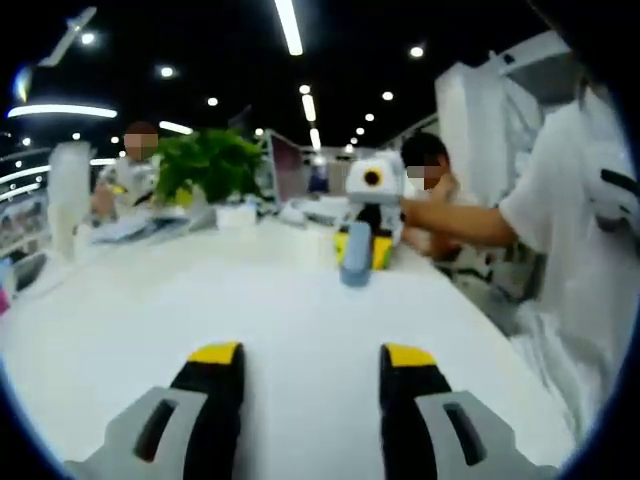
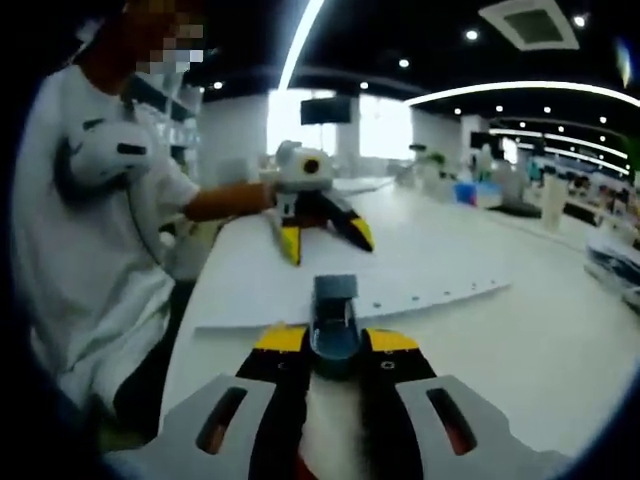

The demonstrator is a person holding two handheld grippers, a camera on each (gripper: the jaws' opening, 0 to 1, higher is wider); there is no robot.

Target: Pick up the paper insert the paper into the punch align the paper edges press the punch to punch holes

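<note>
My right claw (image 2: 336, 340) is closed against the blue-grey punch (image 2: 334, 312), its yellow-tipped jaws pinching the body from both sides, the punch standing just ahead of them on the white surface (image 2: 480, 340). The punch looks like a small, rigid block, solid enough to squeeze hard, and I judge it best held low on its flanks as it is now, leaving the top lever free to press. The paper (image 2: 400, 285) lies flat beyond it, a thin, limp sheet that would slide and buckle easily; a row of small holes shows along its near edge, which seems to run under the punch's mouth. My left claw (image 1: 312, 362) hovers over bare surface, jaws well apart and holding nothing, the punch (image 1: 355, 262) well ahead of it.
</note>
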